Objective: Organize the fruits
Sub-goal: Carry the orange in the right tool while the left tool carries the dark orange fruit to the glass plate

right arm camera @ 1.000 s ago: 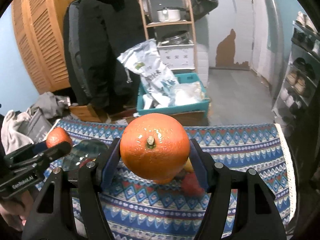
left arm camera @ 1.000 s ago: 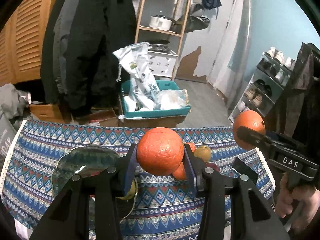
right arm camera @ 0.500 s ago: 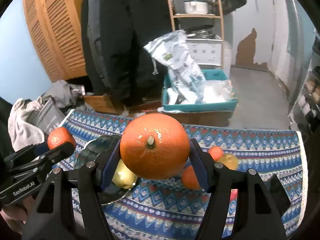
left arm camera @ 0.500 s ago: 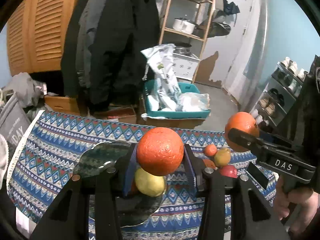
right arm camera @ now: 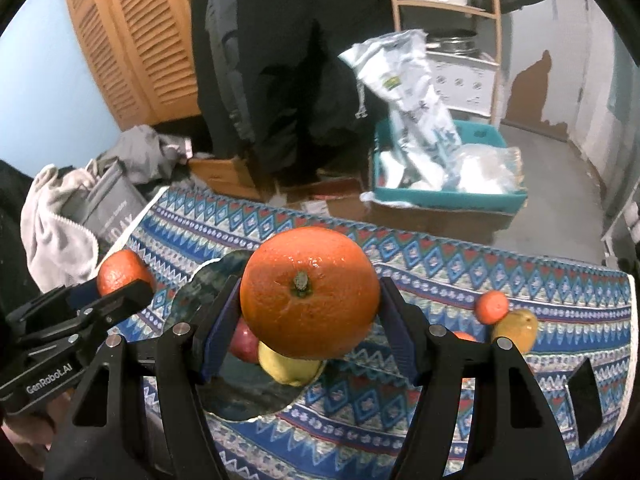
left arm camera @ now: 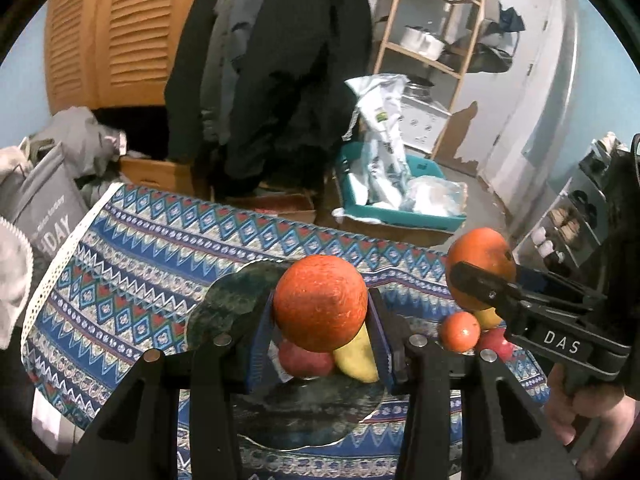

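Left gripper (left arm camera: 320, 354) clamps small orange (left arm camera: 320, 302), right gripper (right arm camera: 310, 334) large orange (right arm camera: 310, 294), above dark plate (left arm camera: 304, 420); dropped, either may roll off, striking pear (left arm camera: 356, 358).

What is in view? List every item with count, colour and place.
big orange: two, orange, each clamped in mid-air
plates: two, dark green, on the cloth, edges overlapping
red apple: one, red, on the near plate
yellow fruit: one, yellow, beside that apple
loose fruit: at least three, orange, yellow and red, clustered on the cloth right of the plates
tablecloth: one, blue patterned
bin: one, teal, on the floor behind
left hand-held gripper: black, shut on a big orange
right hand-held gripper: black, shut on a big orange
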`<state>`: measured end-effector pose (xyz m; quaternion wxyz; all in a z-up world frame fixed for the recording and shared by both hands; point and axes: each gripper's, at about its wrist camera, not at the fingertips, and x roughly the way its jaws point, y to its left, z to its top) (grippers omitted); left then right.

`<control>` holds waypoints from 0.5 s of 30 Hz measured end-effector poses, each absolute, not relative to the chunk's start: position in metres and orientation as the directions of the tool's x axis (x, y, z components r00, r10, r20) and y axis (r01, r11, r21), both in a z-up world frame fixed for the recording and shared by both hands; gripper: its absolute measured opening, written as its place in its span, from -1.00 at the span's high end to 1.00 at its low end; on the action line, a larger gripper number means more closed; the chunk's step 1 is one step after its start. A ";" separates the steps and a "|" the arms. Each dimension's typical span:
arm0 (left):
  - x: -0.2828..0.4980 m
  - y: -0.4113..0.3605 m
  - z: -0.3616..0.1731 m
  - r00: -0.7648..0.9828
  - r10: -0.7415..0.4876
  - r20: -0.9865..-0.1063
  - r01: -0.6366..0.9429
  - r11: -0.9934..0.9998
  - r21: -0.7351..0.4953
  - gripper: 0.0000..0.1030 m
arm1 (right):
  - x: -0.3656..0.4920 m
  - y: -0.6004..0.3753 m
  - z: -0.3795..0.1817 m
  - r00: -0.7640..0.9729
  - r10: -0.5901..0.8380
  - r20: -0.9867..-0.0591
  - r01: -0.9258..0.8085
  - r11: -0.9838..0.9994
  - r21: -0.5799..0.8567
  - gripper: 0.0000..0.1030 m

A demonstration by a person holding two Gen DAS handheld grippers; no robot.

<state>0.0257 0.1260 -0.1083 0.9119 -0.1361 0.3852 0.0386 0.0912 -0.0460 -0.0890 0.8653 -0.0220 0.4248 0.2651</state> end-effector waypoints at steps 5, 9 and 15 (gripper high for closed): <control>0.027 0.143 -0.124 0.677 -0.014 -0.736 -0.218 0.951 -0.219 0.12 | 0.096 -0.023 -0.106 0.456 0.451 -0.767 -0.504 0.841 0.195 -0.30; 0.028 0.157 -0.136 0.657 -0.001 -0.754 -0.249 0.944 -0.218 0.12 | 0.099 -0.006 -0.117 0.429 0.455 -0.780 -0.520 0.831 0.199 -0.30; 0.030 0.171 -0.152 0.632 0.022 -0.775 -0.289 0.934 -0.209 0.12 | 0.105 0.020 -0.133 0.392 0.456 -0.799 -0.541 0.817 0.200 -0.30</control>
